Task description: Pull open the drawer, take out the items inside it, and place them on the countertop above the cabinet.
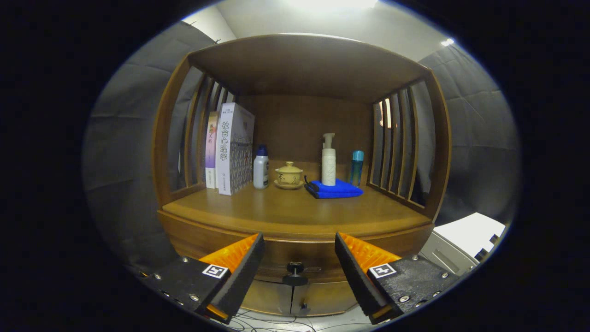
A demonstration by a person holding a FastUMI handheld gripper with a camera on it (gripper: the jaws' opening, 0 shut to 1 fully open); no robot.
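Brown polished wood is forming the open cabinet (299, 60), whose countertop (295, 210) is carrying two upright books (230, 150), a white bottle with a blue cap (261, 168), a yellow lidded tea cup on its saucer (289, 176), a white pump bottle (328, 161) standing on a folded blue cloth (335, 189), and a slim teal bottle (356, 167). The closed wooden drawer (299, 260) is sitting just under that countertop, its small black knob (295, 273) showing below. The gripper (299, 260) is hanging spread wide before the drawer front, its fingers touching nothing, the knob lying between them.
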